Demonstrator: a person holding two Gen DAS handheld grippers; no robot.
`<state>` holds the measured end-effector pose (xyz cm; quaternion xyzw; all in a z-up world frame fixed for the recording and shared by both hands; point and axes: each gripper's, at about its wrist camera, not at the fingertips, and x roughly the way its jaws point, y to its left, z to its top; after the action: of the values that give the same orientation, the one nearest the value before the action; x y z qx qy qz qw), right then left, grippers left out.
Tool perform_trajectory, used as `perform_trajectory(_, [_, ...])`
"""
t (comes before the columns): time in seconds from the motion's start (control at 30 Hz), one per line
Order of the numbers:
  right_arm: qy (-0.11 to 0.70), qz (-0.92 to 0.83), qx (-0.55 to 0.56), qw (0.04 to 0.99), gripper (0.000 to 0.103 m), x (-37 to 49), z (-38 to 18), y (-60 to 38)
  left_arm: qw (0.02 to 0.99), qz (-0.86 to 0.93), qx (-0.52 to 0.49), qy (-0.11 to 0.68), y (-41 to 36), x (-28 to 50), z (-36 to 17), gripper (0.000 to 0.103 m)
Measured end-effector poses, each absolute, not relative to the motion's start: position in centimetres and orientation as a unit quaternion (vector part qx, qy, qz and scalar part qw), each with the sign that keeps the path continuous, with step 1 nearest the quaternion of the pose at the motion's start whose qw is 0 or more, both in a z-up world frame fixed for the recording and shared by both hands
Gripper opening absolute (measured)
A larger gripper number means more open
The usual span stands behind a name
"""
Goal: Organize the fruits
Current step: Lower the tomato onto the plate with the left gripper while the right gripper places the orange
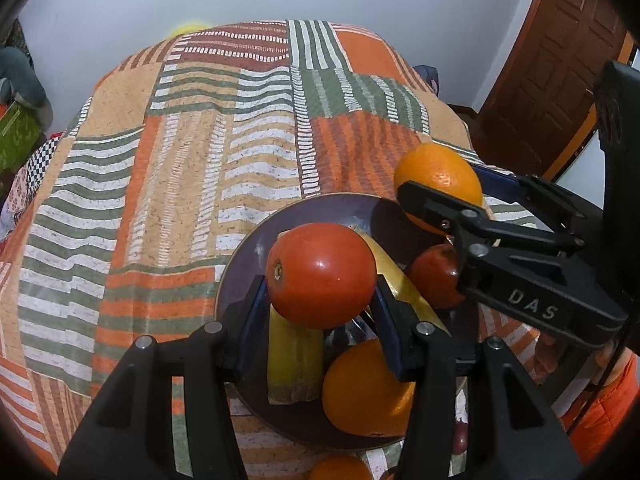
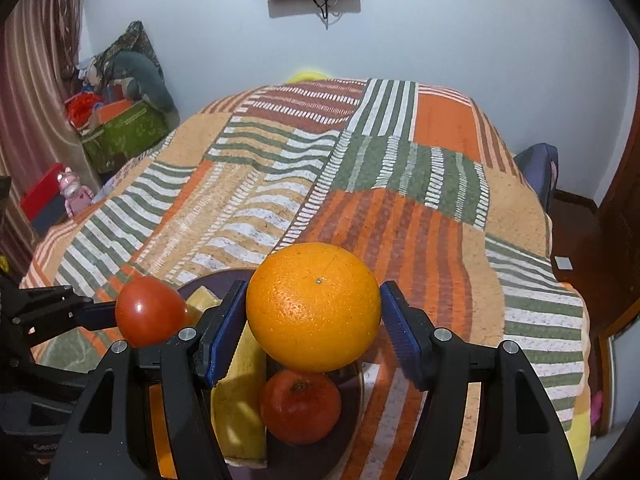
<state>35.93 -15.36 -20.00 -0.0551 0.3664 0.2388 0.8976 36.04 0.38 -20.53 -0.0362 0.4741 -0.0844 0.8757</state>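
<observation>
1. My left gripper (image 1: 320,300): its blue pads are clamped on a glossy round red tomato (image 1: 320,274), carried above the plate.
2. My right gripper (image 2: 314,320): its jaws grasp a large dimpled round orange (image 2: 313,306), held over the plate's far right edge.
3. Dark purple round plate (image 1: 248,240), on the patchwork bedspread (image 1: 180,152) of orange, green and white stripes; both held fruits hang over it.
4. On the plate: two yellow banana pieces, one near (image 1: 294,364), one farther in (image 1: 404,280); a second orange (image 1: 366,390) at the near rim; a smaller red tomato (image 1: 434,276) on the right side.
5. Off the plate: part of another orange fruit (image 1: 340,468) at the near edge of the left wrist view, apparently lying on the bedspread.
6. Progress, as I judge it: four items are gathered, two more are in my grips but not yet set down, and at least one stray remains. I reckon the job is past halfway.
</observation>
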Motion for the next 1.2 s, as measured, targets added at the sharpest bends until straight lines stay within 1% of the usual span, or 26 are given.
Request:
perform_trajectory(0.17, [0.373, 0.244, -0.074, 0.892, 0.063, 36.2, -20.8, -14.6, 0.875, -0.085, -0.027, 0.476, -0.2, 36.1, -20.8, 0.05])
perform_trajectory(0.3, [0.383, 0.248, -0.064, 0.887, 0.063, 36.4, -21.3, -15.0, 0.88, -0.075, 0.0, 0.469, -0.9, 35.9, -20.7, 0.05])
perform_trajectory(0.37, [0.387, 0.249, -0.063, 0.886, 0.063, 36.4, -21.4, -15.0, 0.881, -0.076, 0.004, 0.467, -1.1, 35.8, -20.7, 0.052])
perform_trajectory(0.47, [0.399, 0.252, -0.06, 0.88, 0.065, 36.5, -21.5, -15.0, 0.878, -0.09, -0.002, 0.47, -1.1, 35.7, -20.6, 0.061])
perform_trajectory(0.8, [0.379, 0.26, -0.069, 0.886, 0.065, 34.9, -20.0, -15.2, 0.884, -0.086, 0.002, 0.46, -1.1, 34.7, -19.5, 0.061])
perform_trajectory(1.2, [0.332, 0.249, -0.063, 0.908, 0.065, 30.4, -15.5, -17.0, 0.904, -0.05, -0.005, 0.424, 1.3, 30.8, -15.3, 0.061])
